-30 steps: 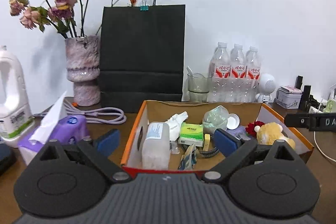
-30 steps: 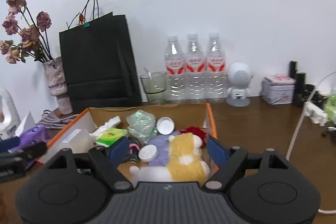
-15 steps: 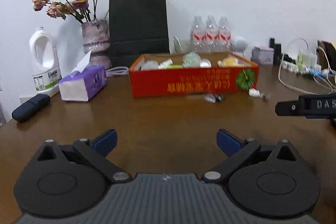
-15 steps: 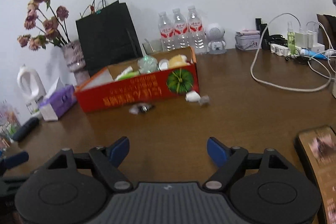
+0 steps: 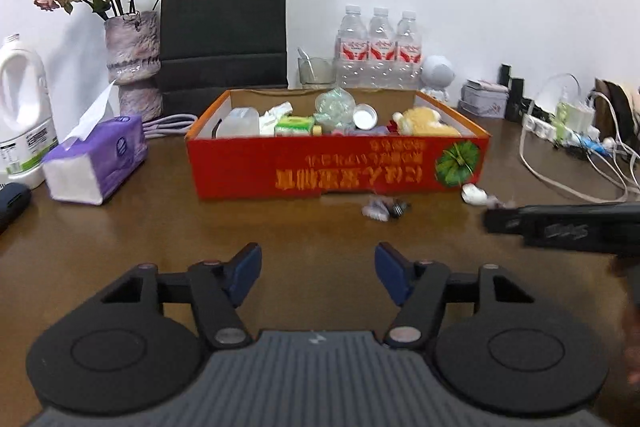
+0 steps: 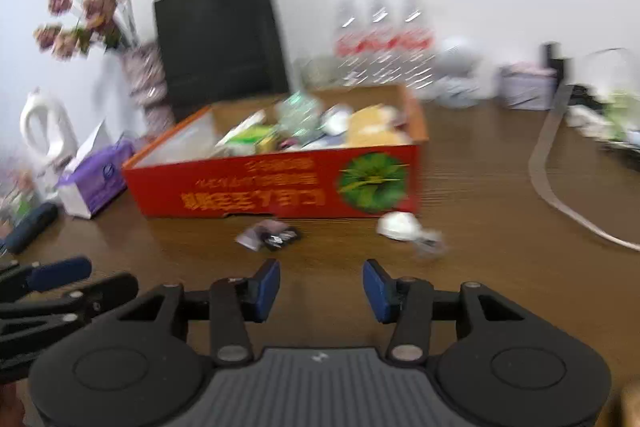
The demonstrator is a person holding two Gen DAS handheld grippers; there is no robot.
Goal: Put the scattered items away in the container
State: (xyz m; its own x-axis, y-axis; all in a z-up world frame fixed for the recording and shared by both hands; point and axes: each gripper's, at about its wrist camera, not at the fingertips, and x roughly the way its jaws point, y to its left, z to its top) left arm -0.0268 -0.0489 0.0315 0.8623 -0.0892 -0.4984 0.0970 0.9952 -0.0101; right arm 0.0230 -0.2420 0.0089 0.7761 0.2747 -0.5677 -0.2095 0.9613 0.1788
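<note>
Ahead of both grippers, small scattered items lay on the tabletop [image 5: 120, 227] against the red box's [image 5: 336, 167] near wall. Left gripper [image 5: 318, 273] and right gripper [image 6: 319, 286] were closing on nothing. Dark clip [image 6: 276, 235] lay just beyond the right gripper, white scrap [image 6: 398, 225] further right.

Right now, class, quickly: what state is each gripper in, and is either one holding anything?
Left gripper: open, jaws closing, nothing between them.
Right gripper: open, jaws closing, nothing between them.
</note>
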